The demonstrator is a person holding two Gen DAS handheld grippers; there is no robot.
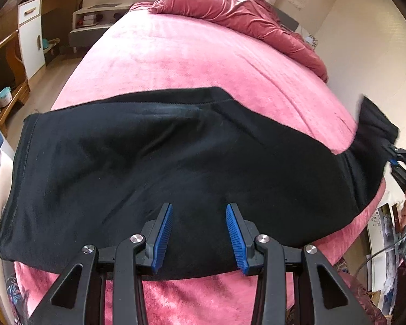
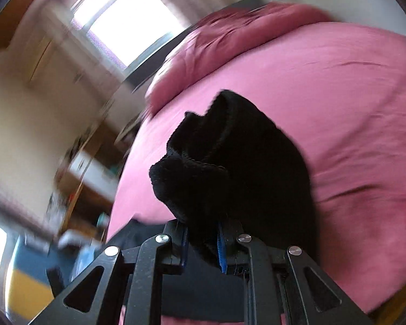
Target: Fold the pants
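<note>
Pants (image 1: 162, 168) lie flat across the near part of the bed (image 1: 203, 62), one end raised off it. The right hand-held gripper (image 2: 203, 246) is clamped on that bunched end. The left hand-held gripper (image 1: 199, 233) hovers over the pants' near edge, jaws apart, holding nothing. Step in hand: folding end over. Next, likely carry the raised end across the pants and align edges.

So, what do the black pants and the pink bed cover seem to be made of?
The black pants look like a soft, matte knit, perhaps fleece or cotton jersey: the surface is dull, and the bunched end in the right gripper shows a fuzzy, ribbed edge. The pink bed cover looks like a plush, velvety fabric: it has a short nap with lighter and darker brushed patches. The exact fibres cannot be told.
</note>
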